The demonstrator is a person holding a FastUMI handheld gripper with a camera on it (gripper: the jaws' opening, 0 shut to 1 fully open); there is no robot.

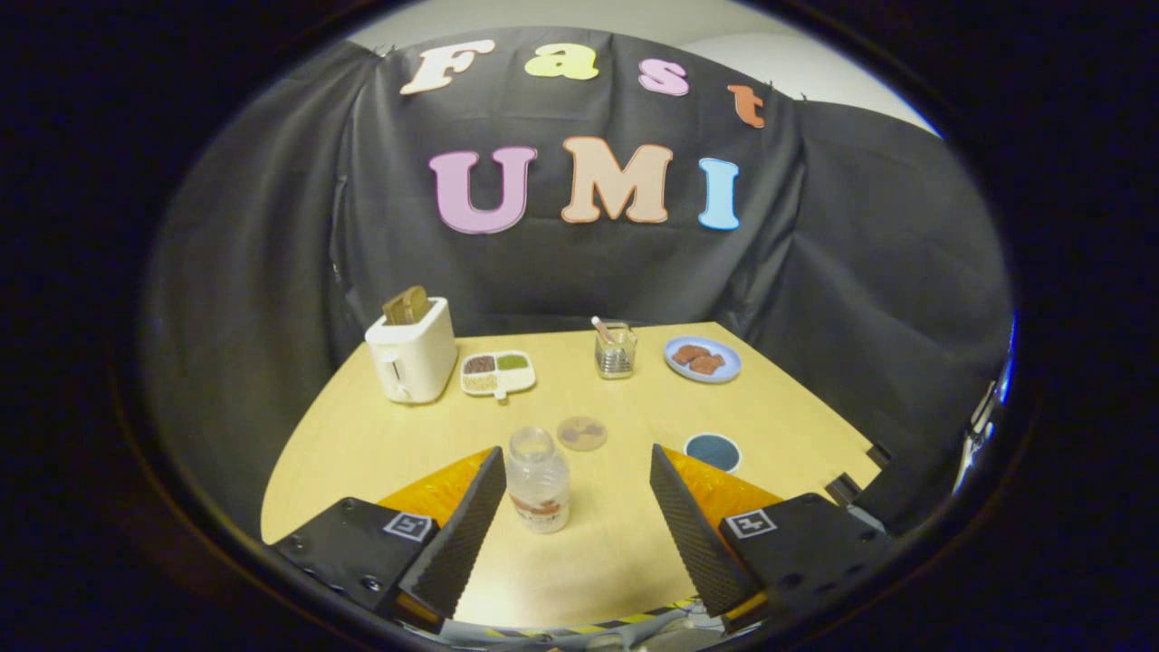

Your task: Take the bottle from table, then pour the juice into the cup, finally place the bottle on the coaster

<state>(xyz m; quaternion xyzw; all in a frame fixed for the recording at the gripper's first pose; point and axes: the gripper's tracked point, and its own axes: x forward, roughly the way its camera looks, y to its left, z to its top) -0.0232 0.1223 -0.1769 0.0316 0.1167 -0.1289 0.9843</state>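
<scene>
A small clear plastic bottle (537,484) stands upright on the wooden table (380,435), its mouth uncapped and a reddish label low on its body. It sits between my fingers, close to the left finger (466,530) and well apart from the right one. My gripper (576,450) is open and neither finger touches the bottle. Just beyond the bottle is a low clear cup (581,433) with a brownish tint. A round dark blue coaster (713,451) with a pale rim lies beyond the right fingertip.
At the table's far side stand a white toaster (412,358) with bread in it, a divided white dish (496,372) of grains, a glass jar (616,351) holding a stick, and a blue plate (703,359) with brown pieces. Black cloth walls surround the table.
</scene>
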